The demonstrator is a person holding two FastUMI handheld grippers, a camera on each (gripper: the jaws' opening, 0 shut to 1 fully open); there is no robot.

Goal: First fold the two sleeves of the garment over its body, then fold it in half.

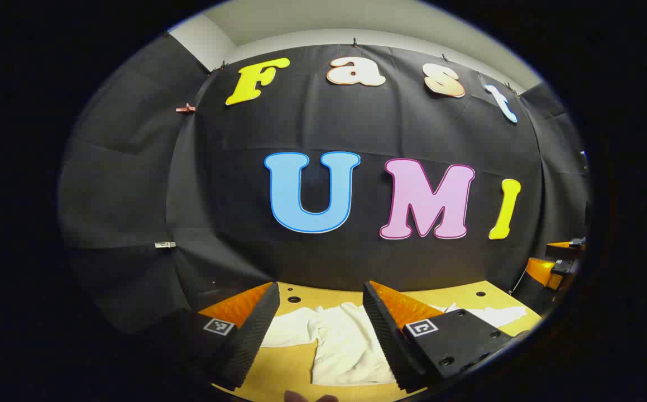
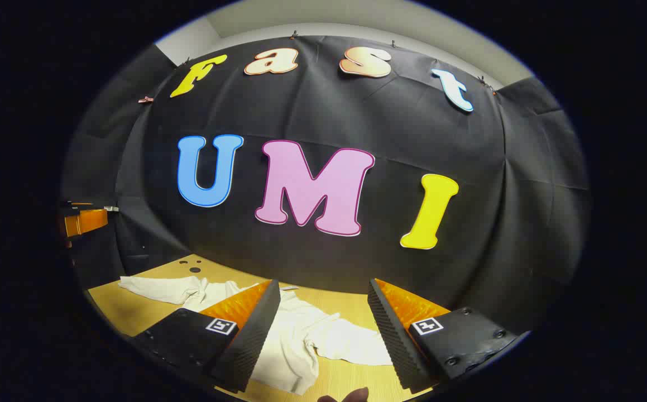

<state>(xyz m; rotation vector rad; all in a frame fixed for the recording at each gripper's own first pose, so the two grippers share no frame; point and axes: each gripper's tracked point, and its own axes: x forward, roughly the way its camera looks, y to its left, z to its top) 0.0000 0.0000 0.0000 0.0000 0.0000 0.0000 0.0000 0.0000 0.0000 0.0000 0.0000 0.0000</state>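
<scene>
A white long-sleeved garment [image 1: 345, 346] lies spread on the wooden table [image 1: 284, 368], its sleeves reaching out to both sides. In the left gripper view my left gripper [image 1: 319, 293] hovers above it, open, nothing between its fingers; one sleeve [image 1: 292, 329] lies below the left finger. In the right gripper view the garment [image 2: 301, 335] lies crumpled under my right gripper [image 2: 321, 287], which is open and holds nothing. One sleeve [image 2: 156, 290] stretches to the far left, another [image 2: 351, 346] lies between the fingers. The other gripper [image 1: 557, 262] shows at the right edge of the left gripper view.
The black cloth wall [image 1: 356, 268] rises right behind the table's far edge. Small round holes [image 1: 294, 300] dot the tabletop near the wall. The left gripper [image 2: 83, 220] shows at the left edge of the right gripper view. Fingertips of a hand [image 2: 351, 396] peek in at the bottom.
</scene>
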